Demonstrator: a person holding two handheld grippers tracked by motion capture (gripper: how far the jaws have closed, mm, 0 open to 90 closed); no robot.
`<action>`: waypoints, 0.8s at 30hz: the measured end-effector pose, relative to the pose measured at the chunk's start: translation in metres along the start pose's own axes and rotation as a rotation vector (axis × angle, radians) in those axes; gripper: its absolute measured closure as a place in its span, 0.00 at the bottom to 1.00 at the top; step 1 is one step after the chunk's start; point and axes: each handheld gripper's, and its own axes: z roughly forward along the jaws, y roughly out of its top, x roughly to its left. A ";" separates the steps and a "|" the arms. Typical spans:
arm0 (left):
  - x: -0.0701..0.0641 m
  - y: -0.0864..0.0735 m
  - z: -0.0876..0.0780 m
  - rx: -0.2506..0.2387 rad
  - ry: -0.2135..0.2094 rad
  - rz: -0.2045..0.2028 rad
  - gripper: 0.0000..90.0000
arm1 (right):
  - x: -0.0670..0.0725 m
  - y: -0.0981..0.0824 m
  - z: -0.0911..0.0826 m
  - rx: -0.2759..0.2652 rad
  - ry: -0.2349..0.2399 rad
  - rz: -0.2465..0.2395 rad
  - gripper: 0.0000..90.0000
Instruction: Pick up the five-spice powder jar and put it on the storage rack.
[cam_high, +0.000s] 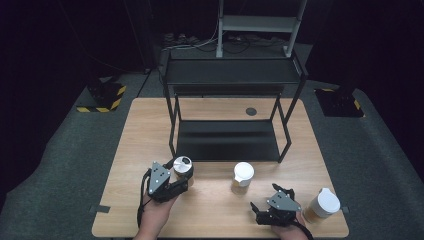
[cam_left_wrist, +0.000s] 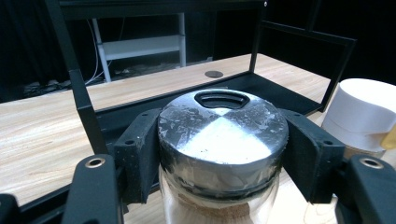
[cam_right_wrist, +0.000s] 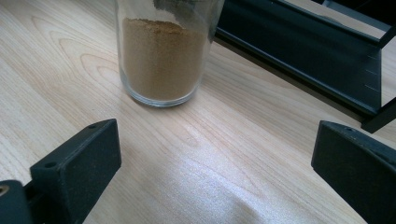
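Observation:
My left gripper (cam_high: 180, 176) is shut on a glass jar with a silver lid (cam_high: 183, 165), just in front of the black rack's left leg. In the left gripper view the black pads (cam_left_wrist: 140, 154) press on both sides of that silver lid (cam_left_wrist: 223, 130). My right gripper (cam_high: 265, 200) rests near the table's front edge, open, with nothing between its jaws. In the right gripper view it (cam_right_wrist: 215, 172) faces bare wood, and a glass jar of brown powder (cam_right_wrist: 161, 60) stands ahead of it, lid cut off.
A black two-tier rack (cam_high: 230, 75) stands mid-table; its lower shelf (cam_high: 227, 140) is bare. A white-lidded jar (cam_high: 243, 175) stands at centre front, another (cam_high: 322, 204) at the front right corner. The wooden table (cam_high: 215, 210) has bare room between the grippers.

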 end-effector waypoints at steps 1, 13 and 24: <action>0.000 0.001 0.001 0.001 0.002 0.000 0.38 | 0.000 0.000 0.000 0.000 0.000 0.000 0.01; 0.001 0.006 0.014 0.013 0.008 0.003 0.38 | 0.000 0.000 0.000 0.000 -0.001 0.004 0.01; -0.001 0.009 0.030 0.030 0.011 0.005 0.38 | 0.000 0.000 0.000 -0.002 0.003 -0.002 0.01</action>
